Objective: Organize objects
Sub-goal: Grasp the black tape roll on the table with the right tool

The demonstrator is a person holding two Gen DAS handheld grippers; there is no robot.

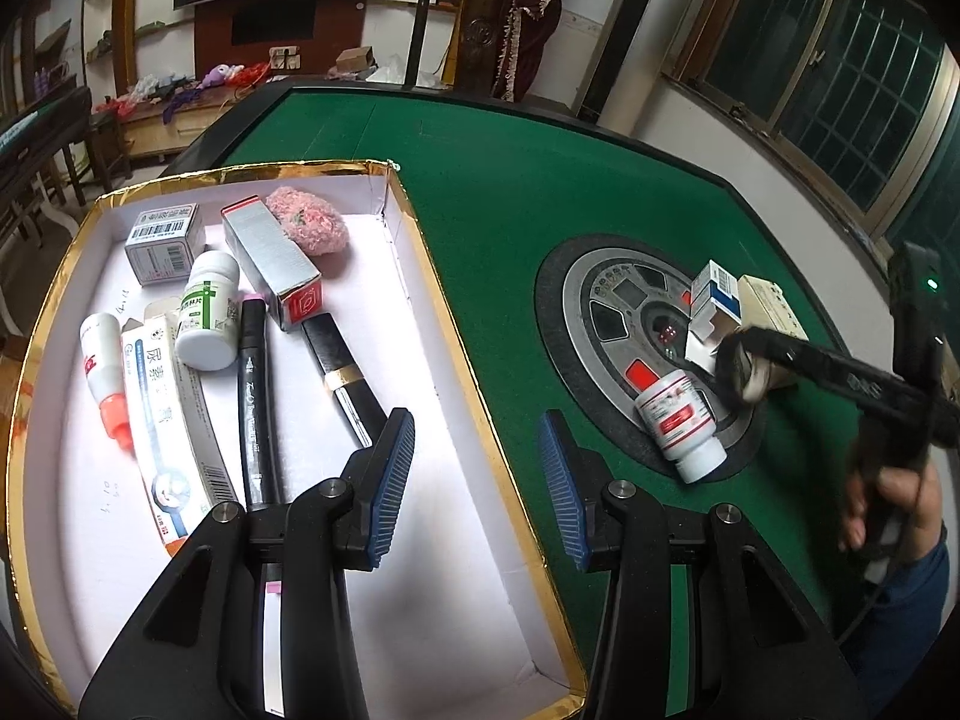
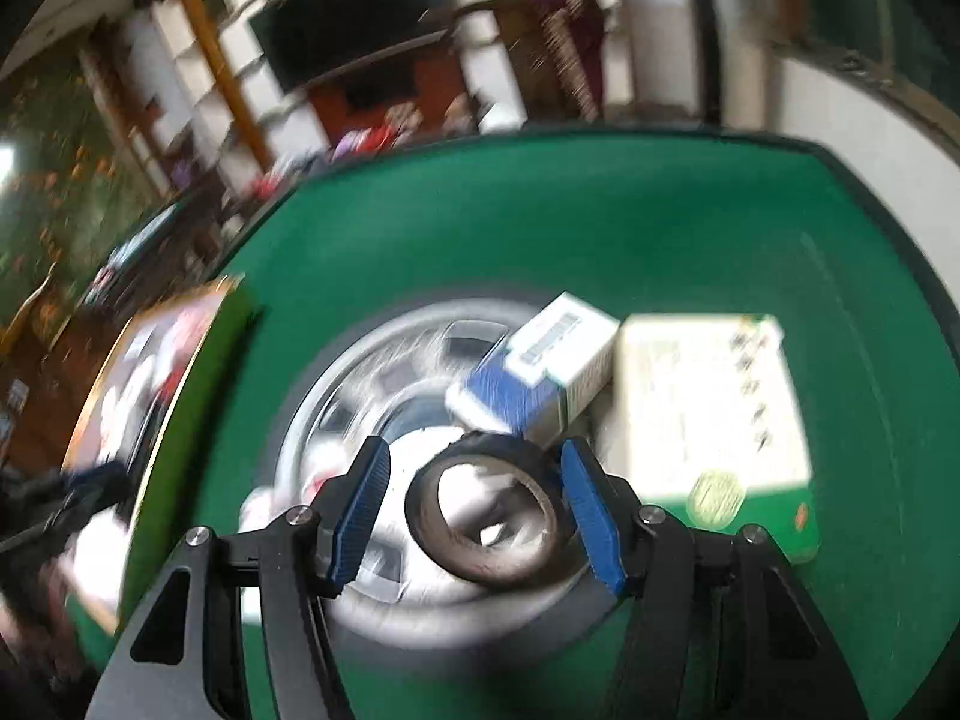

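Note:
A gold-rimmed white box [image 1: 456,324] on the green table holds several items: small cartons, a green-label bottle [image 1: 207,312], a black marker [image 1: 255,396], a pink fluffy ball [image 1: 306,221]. My left gripper [image 1: 477,474] is open and empty above the box's right rim. My right gripper [image 2: 480,501] has a black tape roll [image 2: 489,516] between its fingers, touching the right one, with a gap at the left one; the view is blurred. The roll also shows in the left wrist view [image 1: 741,369], over the table's round centre panel [image 1: 606,324].
On the centre panel lie a red-label white bottle [image 1: 681,423], a blue-and-white carton [image 2: 540,375] and a flat cream box [image 2: 711,402]. A chair, shelves and a TV stand beyond the table's far edge.

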